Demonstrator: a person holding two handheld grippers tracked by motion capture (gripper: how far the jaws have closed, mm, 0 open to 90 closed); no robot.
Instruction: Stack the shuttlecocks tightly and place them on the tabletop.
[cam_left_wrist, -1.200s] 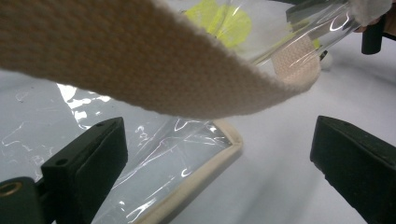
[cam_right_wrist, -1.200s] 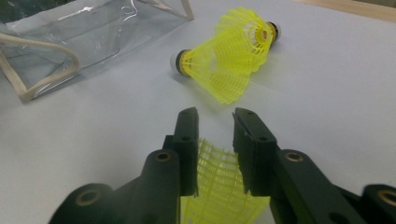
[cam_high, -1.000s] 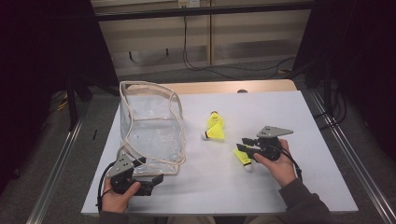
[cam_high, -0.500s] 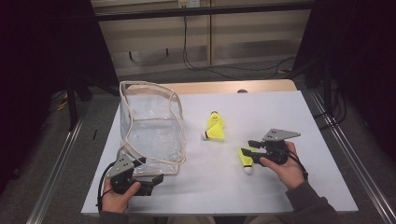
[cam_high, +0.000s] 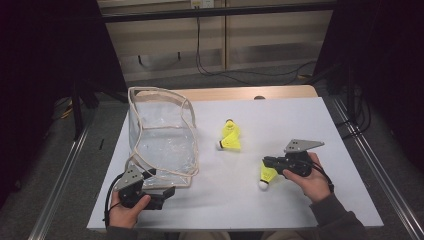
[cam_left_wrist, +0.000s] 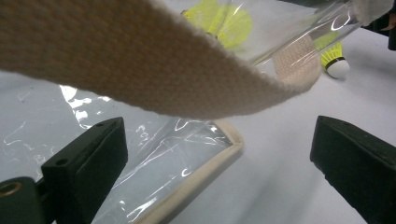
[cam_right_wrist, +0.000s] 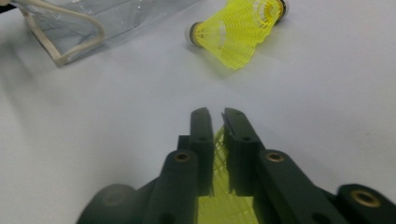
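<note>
The right gripper (cam_high: 271, 166) has just closed its jaws on the netted skirt of a yellow plastic shuttlecock (cam_high: 266, 176), white rounded cork toward the person, long axis running away. It lies on the white table (cam_high: 280, 120), well right of the clear soft plastic bag with cream woven trim (cam_high: 162, 135). The left gripper (cam_high: 167, 192), jaws wide apart, sits at the bag's near corner.
</note>
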